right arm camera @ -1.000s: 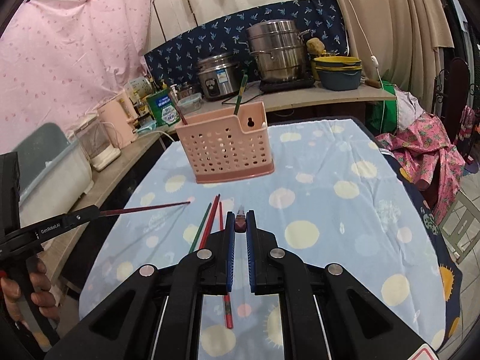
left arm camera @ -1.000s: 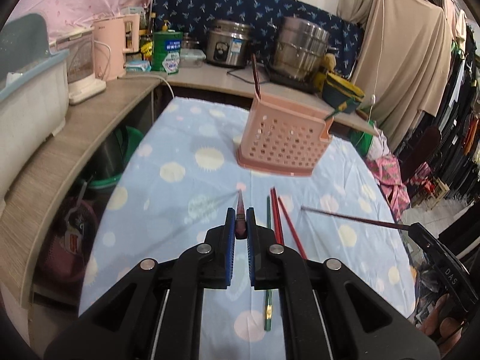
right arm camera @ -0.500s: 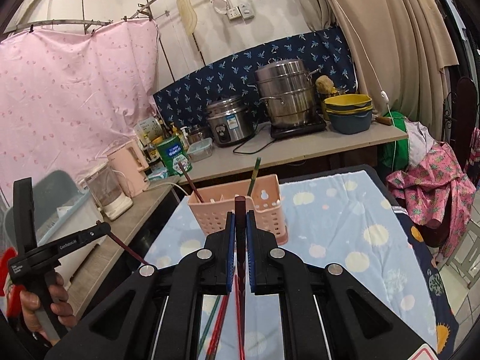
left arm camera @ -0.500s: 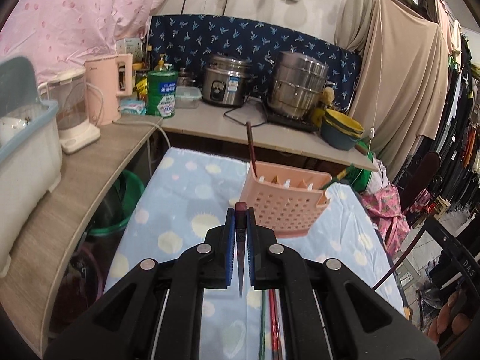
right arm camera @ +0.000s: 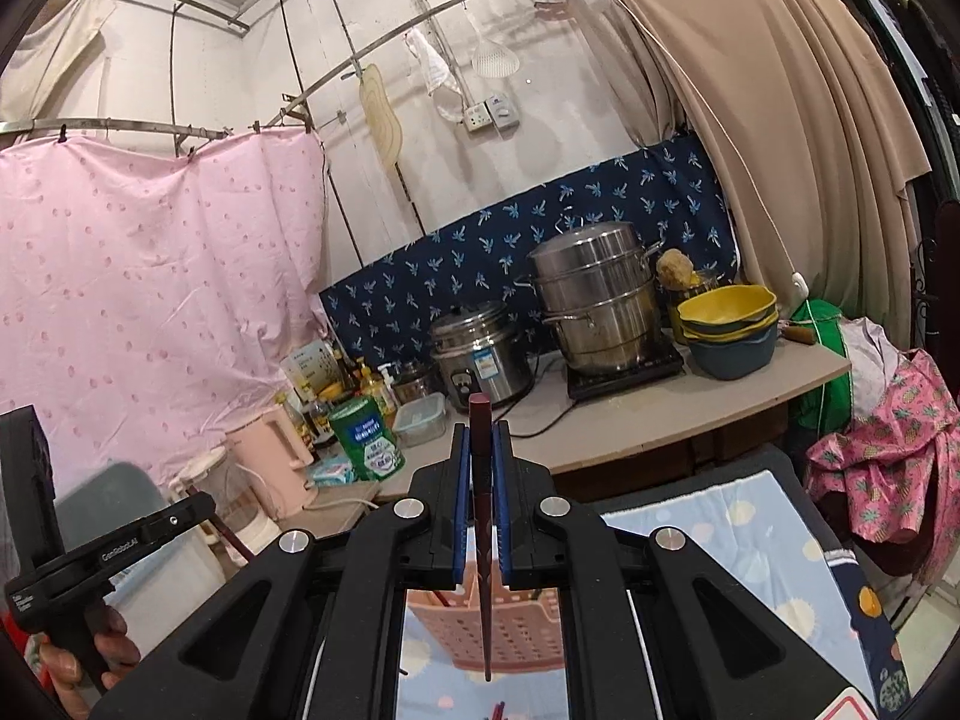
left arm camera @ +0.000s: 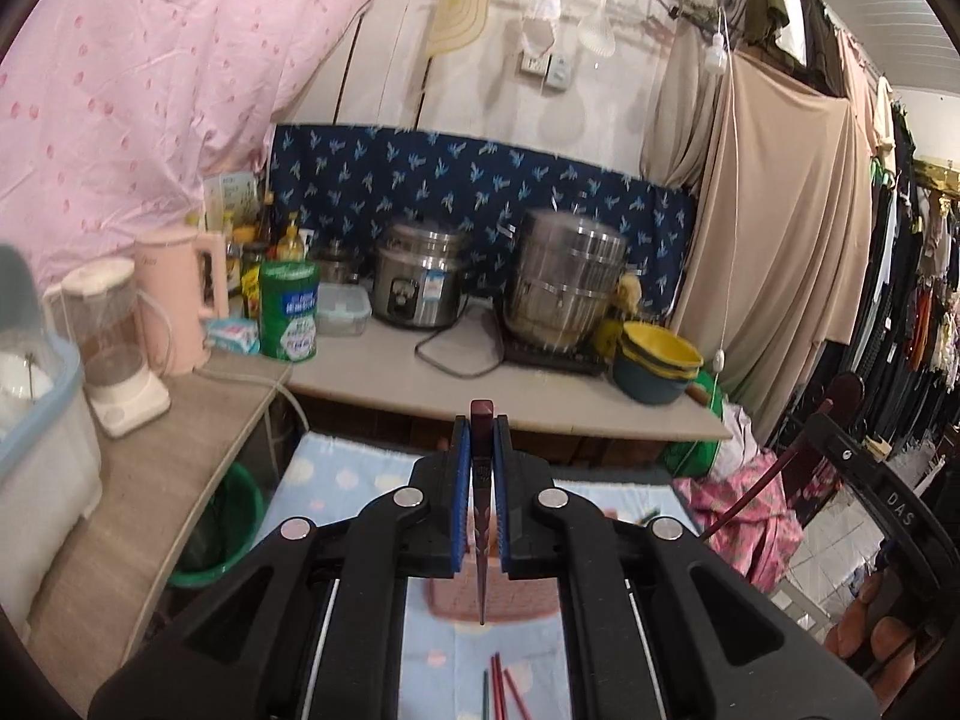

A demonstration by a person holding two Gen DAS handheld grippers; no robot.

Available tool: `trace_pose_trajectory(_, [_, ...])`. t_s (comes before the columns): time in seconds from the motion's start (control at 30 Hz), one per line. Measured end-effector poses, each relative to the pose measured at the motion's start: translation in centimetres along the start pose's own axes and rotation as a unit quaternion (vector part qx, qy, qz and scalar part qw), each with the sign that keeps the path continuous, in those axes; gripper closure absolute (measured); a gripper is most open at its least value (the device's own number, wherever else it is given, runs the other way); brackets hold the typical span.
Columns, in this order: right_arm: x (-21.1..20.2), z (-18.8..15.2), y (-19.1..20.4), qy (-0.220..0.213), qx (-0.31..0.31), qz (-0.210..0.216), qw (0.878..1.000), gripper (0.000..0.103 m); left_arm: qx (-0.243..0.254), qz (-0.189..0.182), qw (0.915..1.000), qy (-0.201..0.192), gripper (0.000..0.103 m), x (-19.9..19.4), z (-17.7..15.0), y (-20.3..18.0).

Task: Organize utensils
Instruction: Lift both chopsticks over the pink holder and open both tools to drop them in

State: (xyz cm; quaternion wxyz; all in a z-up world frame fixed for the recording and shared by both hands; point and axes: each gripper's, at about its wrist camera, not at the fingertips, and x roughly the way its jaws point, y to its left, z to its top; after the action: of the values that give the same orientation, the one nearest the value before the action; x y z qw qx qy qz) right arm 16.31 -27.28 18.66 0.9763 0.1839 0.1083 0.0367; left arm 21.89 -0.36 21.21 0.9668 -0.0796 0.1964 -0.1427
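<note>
Both tongs have risen off the desk: the left tongs and right tongs each pinch a dark chopstick, tips hanging above the pink basket, probably ready to drop in.

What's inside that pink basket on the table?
In the right wrist view, the pink basket shows one dark red stick leaning inside near its left end. The right gripper and its held chopstick cover the rest, so other contents cannot be seen.
</note>
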Motion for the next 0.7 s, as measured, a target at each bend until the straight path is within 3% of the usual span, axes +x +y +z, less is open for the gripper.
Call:
trace_pose_trajectory(0.17, [2.8,2.2,0.7,-0.017,-0.001,0.005,1.0,0.096,0.001,0.001,0.9998,-0.018,0.096,2.2,2.3,-0.4])
trace_pose_trajectory(0.33, [5.9,2.5,0.6,-0.011,-0.007,-0.007,1.0,0.096,0.007,0.015,0.9997,-0.017,0.096,4.9,2.6,-0.5])
trace_pose_trajectory(0.7, [11.5,-2.2,-1.8,0.067,-0.002,-0.031,0.997,0.096,0.0,0.021,0.9987,0.046,0.096,10.2,-1.2,0.5])
